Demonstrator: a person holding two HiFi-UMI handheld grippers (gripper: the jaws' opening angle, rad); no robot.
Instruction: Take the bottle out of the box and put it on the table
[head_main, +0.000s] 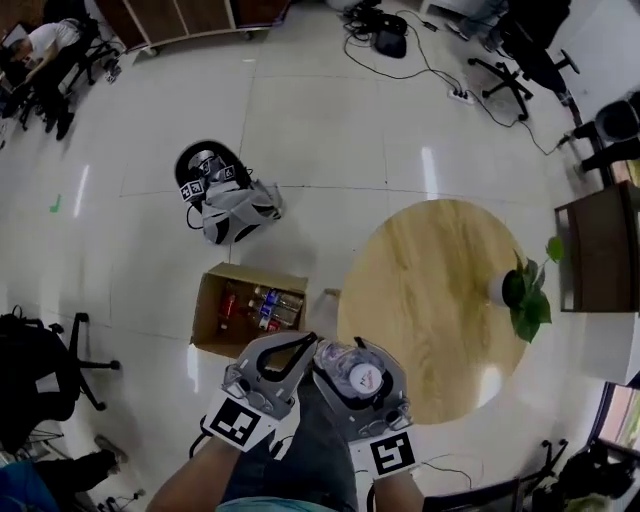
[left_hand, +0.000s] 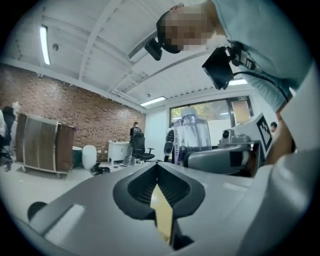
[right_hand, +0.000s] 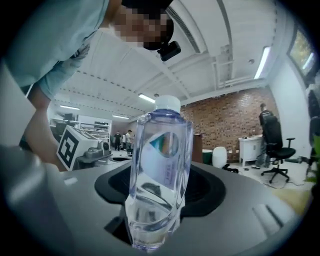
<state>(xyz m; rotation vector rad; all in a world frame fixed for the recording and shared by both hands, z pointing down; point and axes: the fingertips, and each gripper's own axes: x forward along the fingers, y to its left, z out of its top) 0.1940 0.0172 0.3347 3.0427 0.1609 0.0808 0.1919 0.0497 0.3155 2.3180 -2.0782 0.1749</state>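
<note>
From above my head, a grey bag slumps on the pale tiled floor of the workroom, with a small green mark well to its left and a black office chair further left and nearer to me. Far beyond the bag to the left a person sits bent forward, while beyond it to the right black cables run to a power strip beside another office chair. Well to the bag's right stand a leafy potted plant and, past it, a dark wooden cabinet.
</note>
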